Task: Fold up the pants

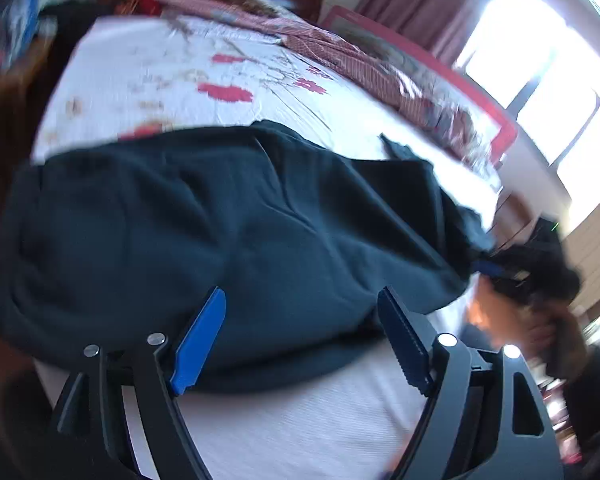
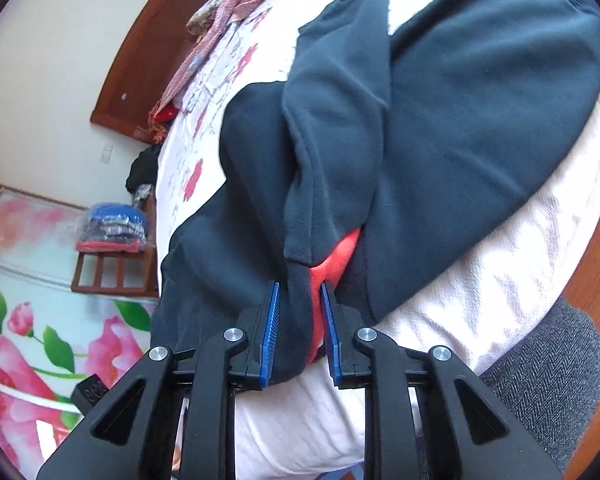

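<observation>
Two grippers: left gripper [image 1: 302, 334] spread over pants [image 1: 220, 240], empty; right gripper [image 2: 300, 330] slack round cuff [image 2: 300, 300].
Risk: cuff slips onto bed [image 2: 500, 280], fold undone.

Bare bedsheet [image 1: 284, 420] near side of the pants [image 1: 204, 232], bedding pile [image 1: 380, 64] beyond.

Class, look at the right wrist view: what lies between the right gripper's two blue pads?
In the right wrist view, a dark fold of the pants, with some of their orange lining, lies between the right gripper's pads.
</observation>
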Available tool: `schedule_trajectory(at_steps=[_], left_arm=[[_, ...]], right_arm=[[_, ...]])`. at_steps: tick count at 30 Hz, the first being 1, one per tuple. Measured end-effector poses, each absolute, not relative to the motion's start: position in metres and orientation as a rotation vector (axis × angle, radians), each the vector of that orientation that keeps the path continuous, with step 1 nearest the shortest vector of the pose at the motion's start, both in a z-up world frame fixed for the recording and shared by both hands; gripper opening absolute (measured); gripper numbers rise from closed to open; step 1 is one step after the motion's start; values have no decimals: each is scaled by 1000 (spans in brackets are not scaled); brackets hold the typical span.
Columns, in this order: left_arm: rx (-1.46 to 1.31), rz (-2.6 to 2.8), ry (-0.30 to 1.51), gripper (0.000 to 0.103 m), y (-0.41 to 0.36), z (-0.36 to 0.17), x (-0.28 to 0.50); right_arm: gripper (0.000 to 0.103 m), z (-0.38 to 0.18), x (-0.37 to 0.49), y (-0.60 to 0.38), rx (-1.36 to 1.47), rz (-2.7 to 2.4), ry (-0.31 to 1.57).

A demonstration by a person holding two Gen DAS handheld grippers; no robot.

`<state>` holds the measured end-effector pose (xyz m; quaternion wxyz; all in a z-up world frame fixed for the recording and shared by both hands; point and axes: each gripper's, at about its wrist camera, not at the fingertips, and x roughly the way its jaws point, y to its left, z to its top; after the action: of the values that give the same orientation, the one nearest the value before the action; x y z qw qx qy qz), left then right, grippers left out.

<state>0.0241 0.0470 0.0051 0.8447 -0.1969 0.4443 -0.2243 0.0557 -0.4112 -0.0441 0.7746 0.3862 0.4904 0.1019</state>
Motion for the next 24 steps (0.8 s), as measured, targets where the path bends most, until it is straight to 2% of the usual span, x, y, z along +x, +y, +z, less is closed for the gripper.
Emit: schedule_trajectory(at_steps=[2, 7, 12, 16, 18, 19, 20, 24], left_arm=[[-615, -501, 972, 83, 57, -3, 17], [-849, -536, 1044, 81, 50, -32, 19], [-899, -457, 1079, 79, 46, -45, 15], [-1049, -394, 1037, 75, 55, -59, 20], [-1061, -336, 1040, 47, 55, -65, 22], [-1073, -286, 1059, 14, 57, -69, 21], [-1098, -261, 1071, 10, 60, -73, 19], [-1071, -211, 1033, 9, 68, -59, -5]], right_arm=[[20, -43, 59, -402, 851, 238, 1065], [20, -41, 56, -400, 859, 229, 1058], [20, -40, 49, -406, 873, 219, 1039], [20, -42, 49, -403, 874, 231, 1038], [20, -41, 50, -401, 877, 235, 1031], [20, -39, 49, -402, 876, 224, 1023], [20, -37, 49, -403, 880, 230, 1017], [20, -24, 50, -419, 855, 188, 986]])
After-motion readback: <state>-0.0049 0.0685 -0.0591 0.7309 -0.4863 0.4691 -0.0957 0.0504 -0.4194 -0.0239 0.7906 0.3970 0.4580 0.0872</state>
